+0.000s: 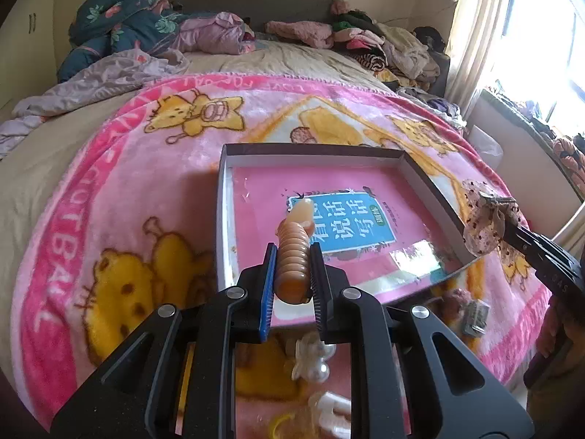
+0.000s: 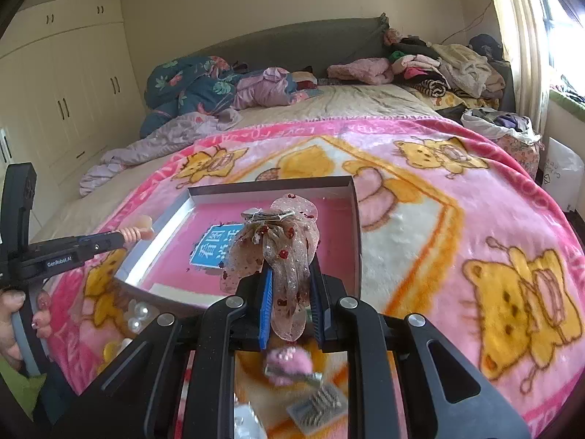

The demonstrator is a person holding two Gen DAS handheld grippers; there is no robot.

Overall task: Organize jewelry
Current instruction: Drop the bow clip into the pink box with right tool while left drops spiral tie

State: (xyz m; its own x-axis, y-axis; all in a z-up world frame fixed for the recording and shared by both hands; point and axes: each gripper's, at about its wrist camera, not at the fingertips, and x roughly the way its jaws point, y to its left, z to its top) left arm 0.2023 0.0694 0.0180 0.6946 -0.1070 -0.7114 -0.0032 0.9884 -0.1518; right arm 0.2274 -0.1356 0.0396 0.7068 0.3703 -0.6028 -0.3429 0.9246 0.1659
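My left gripper (image 1: 292, 256) is shut on a peach spiral hair tie (image 1: 294, 252) and holds it above the near edge of an open shallow box (image 1: 310, 152) with a pink book inside. My right gripper (image 2: 292, 285) is shut on a sheer sequined bow hair clip (image 2: 281, 252), held above the box's (image 2: 356, 219) near side. In the left wrist view the bow (image 1: 482, 219) hangs over the box's right wall. In the right wrist view the left gripper (image 2: 120, 239) with the hair tie (image 2: 140, 232) is at the box's left wall.
The box lies on a pink cartoon blanket (image 1: 109, 201) on a bed. Loose pieces lie near me: a pearl clip (image 1: 314, 358), a comb clip (image 1: 475, 316), a pink fluffy clip (image 2: 289, 364), a yellow band (image 1: 278, 424). Clothes pile (image 2: 438, 66) at the headboard.
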